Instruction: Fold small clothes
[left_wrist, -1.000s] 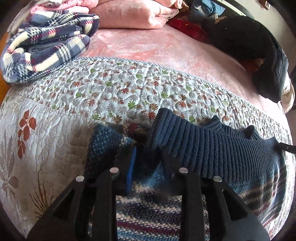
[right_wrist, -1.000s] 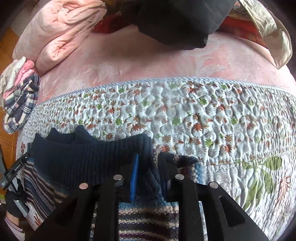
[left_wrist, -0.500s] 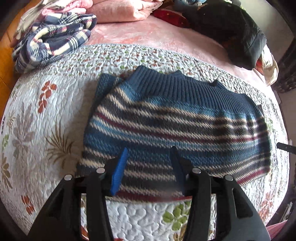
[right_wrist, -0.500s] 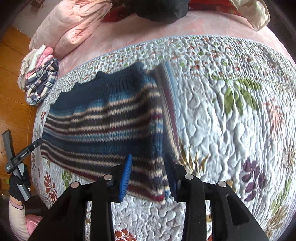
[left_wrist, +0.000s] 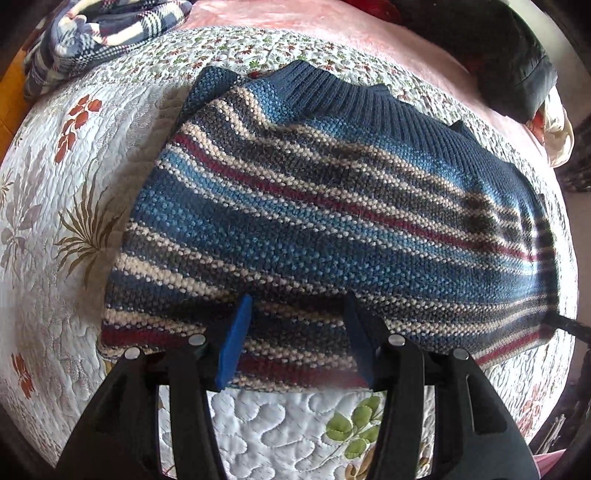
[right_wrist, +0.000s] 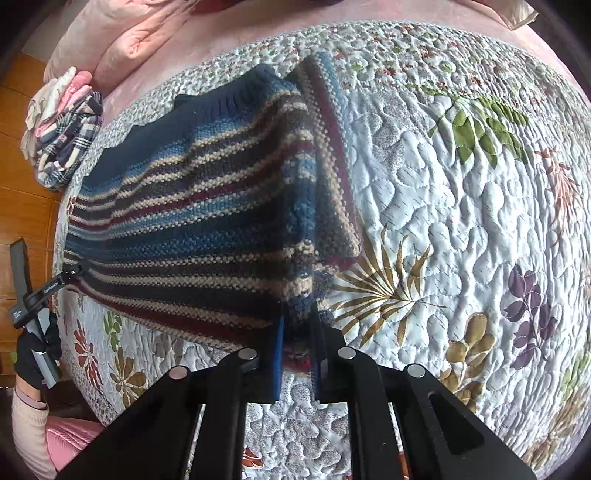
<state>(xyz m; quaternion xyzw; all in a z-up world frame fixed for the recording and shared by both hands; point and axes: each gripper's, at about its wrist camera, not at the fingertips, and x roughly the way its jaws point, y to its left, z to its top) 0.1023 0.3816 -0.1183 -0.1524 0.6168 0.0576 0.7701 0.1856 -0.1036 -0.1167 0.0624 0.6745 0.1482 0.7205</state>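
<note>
Knit striped sweater (left_wrist: 332, 221) (blue, cream, dark red, w/ navy ribbed collar) lies flat on quilted bedspread (left_wrist: 55, 221), collar toward far side of bed. Left gripper (left_wrist: 297, 341) hovers over the near hem w/ jaws spread wide, blue pads either side of a stretch of hem but nothing pinched; can't tell if pads touch the knit. Right gripper (right_wrist: 295, 354) has jaws drawn close together, corner of the sweater's hem bunched between them, so it's clamped on the fabric; the edge next to that corner looks slightly raised off the quilt. In right wrist view, a sleeve (right_wrist: 332, 173) is folded over along the sweater's right edge, stripes running lengthwise, lying on top of the body. Same view: left gripper's tips sit at the sweater's far-left hem corner, gloved hand (right_wrist: 35, 350) around its handle, pale sleeve cuff below. Plaid blanket (left_wrist: 99, 33) is bundled at far left corner of bed, well apart from sweater; pink comforter (right_wrist: 122, 40) behind it, dark jacket (left_wrist: 498, 62) at far right on the pink sheet.
</note>
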